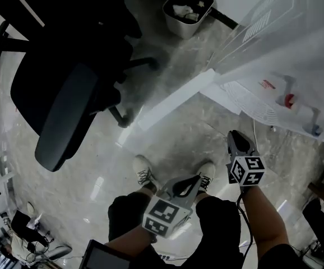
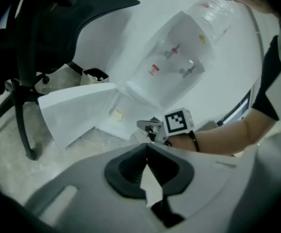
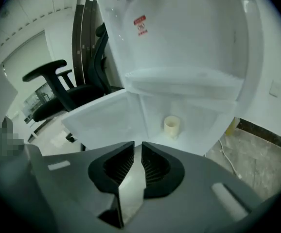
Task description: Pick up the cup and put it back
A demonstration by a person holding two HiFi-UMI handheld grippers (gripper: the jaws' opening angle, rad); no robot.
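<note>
A small pale cup (image 3: 172, 127) stands upright in the open lower compartment of a white water dispenser (image 3: 179, 33); the left gripper view shows the cup (image 2: 117, 113) too. My right gripper (image 3: 138, 143) points at the compartment from a short way off, its jaws a narrow slit apart with nothing between them. It is also in the head view (image 1: 235, 134) and the left gripper view (image 2: 148, 126). My left gripper (image 2: 147, 145) is held lower, by my legs (image 1: 194, 179), with its tips touching and empty. The head view hides the cup.
The compartment door (image 3: 101, 115) is swung open to the left, low over the marble floor (image 1: 173, 100). A black office chair (image 1: 66, 83) stands left of it. A grey bin (image 1: 187, 10) sits beyond. A cable (image 3: 225, 152) runs along the floor at the right.
</note>
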